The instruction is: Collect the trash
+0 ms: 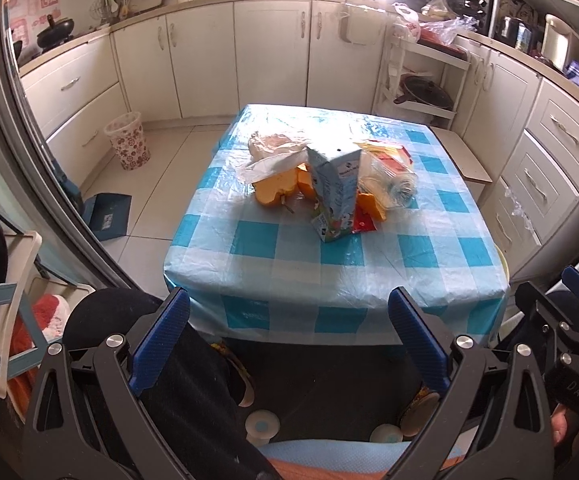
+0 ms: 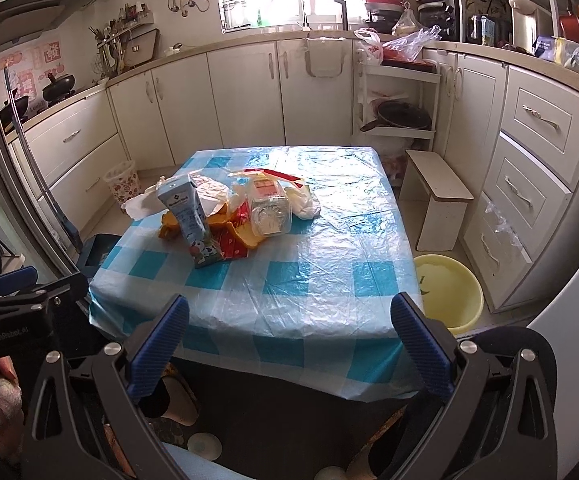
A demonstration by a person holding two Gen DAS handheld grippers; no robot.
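Both the left claw (image 1: 289, 344) and right claw (image 2: 289, 344) hang wide and empty, short of the tabletop (image 2: 329, 280). The trash sits mid-table; the upright carton (image 1: 335, 196) (leaning already) could topple and scatter peels (image 1: 273, 190) if nudged.

tablecloth (image 1: 273, 240): blue and white checks
carton (image 1: 335, 192): pale blue, cartoon print
peels (image 1: 273, 190): orange
bin (image 1: 127, 140): white, red flowers
basin (image 2: 449, 294): yellow

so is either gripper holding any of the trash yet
No. The left gripper and right gripper are both open and empty, short of the table; the milk carton stands untouched.
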